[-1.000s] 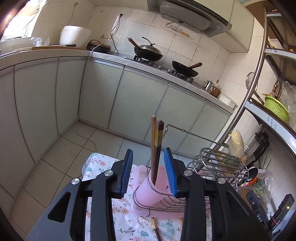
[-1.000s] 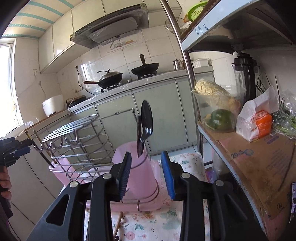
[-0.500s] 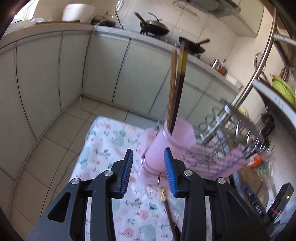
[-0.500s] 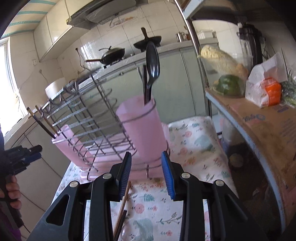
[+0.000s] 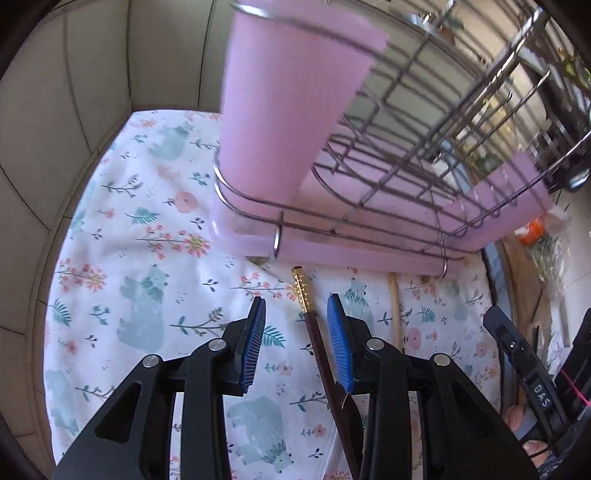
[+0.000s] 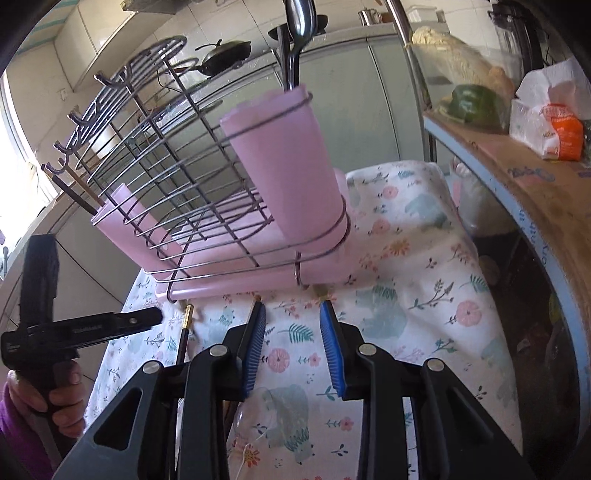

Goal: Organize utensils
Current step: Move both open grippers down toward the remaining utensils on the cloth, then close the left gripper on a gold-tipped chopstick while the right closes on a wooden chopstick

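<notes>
A dark chopstick [image 5: 314,332] with a gold end lies on the floral cloth [image 5: 147,258]. It runs between the fingers of my left gripper [image 5: 296,300], close to the right pad, and neither pad presses on it. A pale wooden chopstick [image 5: 395,314] lies to its right. My right gripper [image 6: 292,306] hangs low over the cloth. Its jaws are closing, with only cloth between them. A clear plastic spoon [image 6: 255,413] lies under its fingers. A pink cup [image 6: 288,166] in the wire rack [image 6: 166,166] holds a dark spoon [image 6: 301,22].
The rack stands on a pink tray [image 5: 369,251] just beyond both grippers. A second pink cup [image 6: 122,225] at its far end holds chopsticks. A shelf [image 6: 517,177] with food bags borders the table on the right. Cabinets and floor lie past the cloth's left edge.
Both grippers have sunk and tipped down from the rack's top toward the cloth. The left one now straddles the dark chopstick. The right jaws have narrowed a little.
</notes>
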Demonstrator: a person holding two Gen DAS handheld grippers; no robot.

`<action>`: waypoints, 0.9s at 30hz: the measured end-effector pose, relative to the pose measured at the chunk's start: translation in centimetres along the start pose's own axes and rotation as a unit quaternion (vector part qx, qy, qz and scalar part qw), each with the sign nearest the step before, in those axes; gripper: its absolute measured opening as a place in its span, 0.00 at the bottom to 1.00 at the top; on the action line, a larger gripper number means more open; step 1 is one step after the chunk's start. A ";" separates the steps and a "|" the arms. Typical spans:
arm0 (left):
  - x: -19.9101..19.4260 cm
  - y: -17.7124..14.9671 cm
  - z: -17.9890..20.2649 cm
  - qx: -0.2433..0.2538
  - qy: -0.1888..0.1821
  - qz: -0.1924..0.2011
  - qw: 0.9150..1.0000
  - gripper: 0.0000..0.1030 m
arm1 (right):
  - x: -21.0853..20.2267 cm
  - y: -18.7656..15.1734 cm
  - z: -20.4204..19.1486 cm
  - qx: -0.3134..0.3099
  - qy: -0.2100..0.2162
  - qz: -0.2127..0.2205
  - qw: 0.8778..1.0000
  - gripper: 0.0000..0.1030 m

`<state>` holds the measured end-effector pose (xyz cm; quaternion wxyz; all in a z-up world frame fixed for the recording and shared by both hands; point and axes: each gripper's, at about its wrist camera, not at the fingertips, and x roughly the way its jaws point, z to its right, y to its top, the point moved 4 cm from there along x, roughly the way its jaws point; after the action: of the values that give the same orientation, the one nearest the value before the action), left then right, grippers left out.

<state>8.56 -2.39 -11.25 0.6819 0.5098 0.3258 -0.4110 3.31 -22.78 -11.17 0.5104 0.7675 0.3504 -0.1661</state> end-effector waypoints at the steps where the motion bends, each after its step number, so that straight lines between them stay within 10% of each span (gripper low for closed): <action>1: 0.5 0.0 0.2 0.003 0.005 -0.005 1.000 0.34 | 0.2 -0.1 0.1 0.004 0.006 -0.005 1.000 0.28; 10: 3.7 -0.2 1.5 0.023 0.055 -0.030 0.998 0.32 | 1.3 -0.7 -0.3 0.013 0.040 -0.046 0.998 0.24; 14: 3.9 -0.2 1.7 0.032 0.075 -0.022 0.996 0.09 | 2.5 -1.0 -1.2 0.018 0.053 -0.081 0.995 0.22; 27: 0.1 -0.7 -2.1 -0.014 -0.023 -0.018 0.999 0.05 | 8.0 -0.9 -3.3 0.039 0.040 -0.185 0.981 0.19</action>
<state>7.90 -0.44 -12.20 0.6889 0.4847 0.3245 -0.4303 7.96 -16.66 -15.23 0.4263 0.7149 0.4997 -0.2399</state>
